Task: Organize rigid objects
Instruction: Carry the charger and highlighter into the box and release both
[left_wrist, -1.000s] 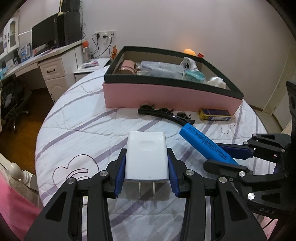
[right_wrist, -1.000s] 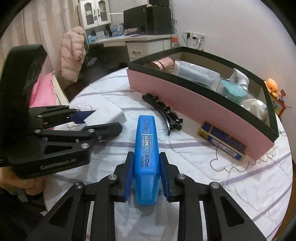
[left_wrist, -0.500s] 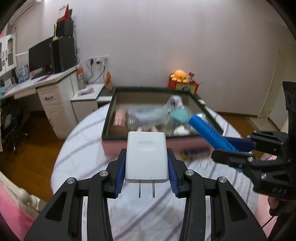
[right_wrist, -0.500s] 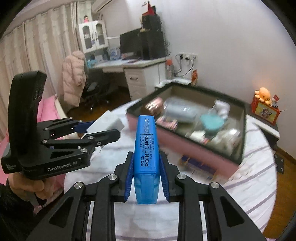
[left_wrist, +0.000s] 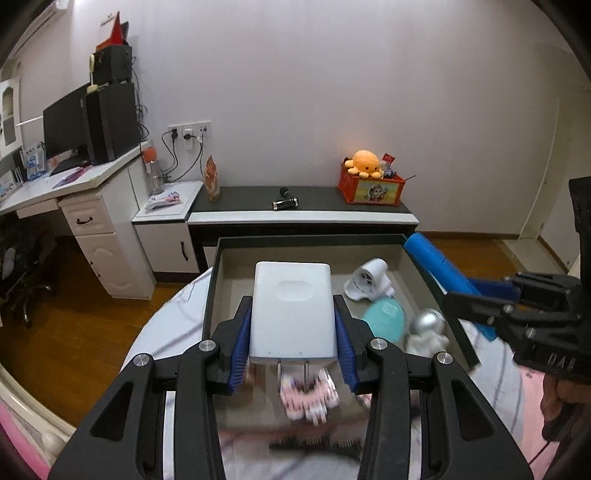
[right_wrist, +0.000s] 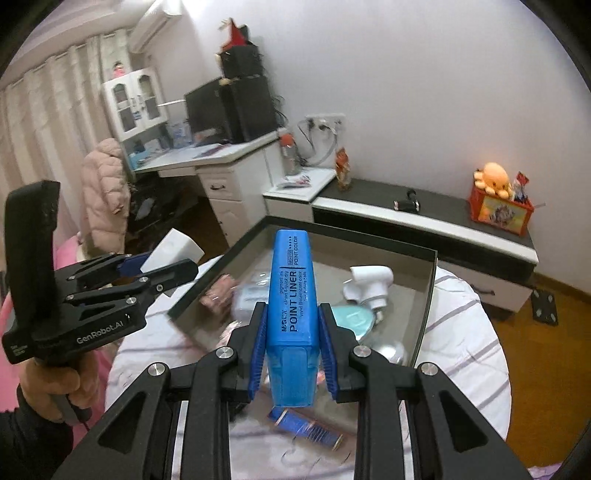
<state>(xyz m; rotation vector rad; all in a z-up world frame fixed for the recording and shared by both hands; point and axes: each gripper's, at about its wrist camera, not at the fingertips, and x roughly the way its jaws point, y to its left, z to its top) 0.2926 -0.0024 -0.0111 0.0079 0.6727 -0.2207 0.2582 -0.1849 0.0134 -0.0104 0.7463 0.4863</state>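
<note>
1. The left hand-held gripper was found closed on a white plug adapter, clamped across its two side faces, with the metal prongs pointing back toward the camera. The adapter was judged light, stiff and smooth-skinned; the flat sides were taken as the proper place to grip, since the rounded shell could slip.
2. The right hand-held gripper was found closed on a blue highlighter, pinched near its cap end, the body projecting forward between the fingers. It was judged light and rigid, and liable to pivot if held by one end only.
3. Both items were held in the air above the storage box, which sat on a round bench under a quilted cover.
4. Inside the box a white spray head, a teal round object and a silvery item were noted; the nearer contents were blurred.
</note>
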